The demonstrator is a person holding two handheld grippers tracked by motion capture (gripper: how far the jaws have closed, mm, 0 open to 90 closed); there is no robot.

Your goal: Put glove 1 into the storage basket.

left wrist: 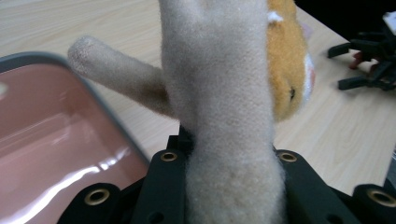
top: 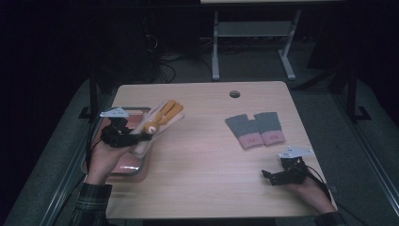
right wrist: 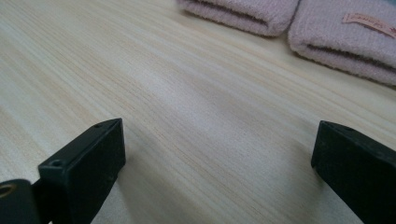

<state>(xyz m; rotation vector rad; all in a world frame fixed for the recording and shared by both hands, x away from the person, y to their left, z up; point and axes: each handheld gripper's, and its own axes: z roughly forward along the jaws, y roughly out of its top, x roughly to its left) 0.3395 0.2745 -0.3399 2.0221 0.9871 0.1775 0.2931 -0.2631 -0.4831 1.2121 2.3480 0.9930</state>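
- Nearest the person, down at the right near edge of the bench (top: 202,188), the right gripper (top: 268,176) sits low over the wood with a hand behind it. Its fingers (right wrist: 81,163) are spread wide with nothing but bare bench between them.
- On the left side, the left gripper (top: 136,135) is up off the bench, and its fingers are clamped on the wrist end of a cream glove (left wrist: 224,116). The glove has an orange plush animal face on it, and in the left gripper view it stands straight up out of the grip with the thumb poking off to the left.
- In the high view the glove hangs over the right edge of the tray (top: 141,165), angled up and away toward the far right, clear of the bench top.
- That tray is a grey-rimmed one with a pinkish inside (left wrist: 51,140), sitting at the left edge of the bench under the left hand (top: 101,162).
- A bit farther out on the right half, a pair of grey gloves with pink cuffs (top: 256,129) lies flat, side by side and touching, cuffs toward the near side. One pink cuff has a little label on it (right wrist: 369,21).
- At the far edge, near the middle, there's a round cable hole (top: 235,93) in the bench.
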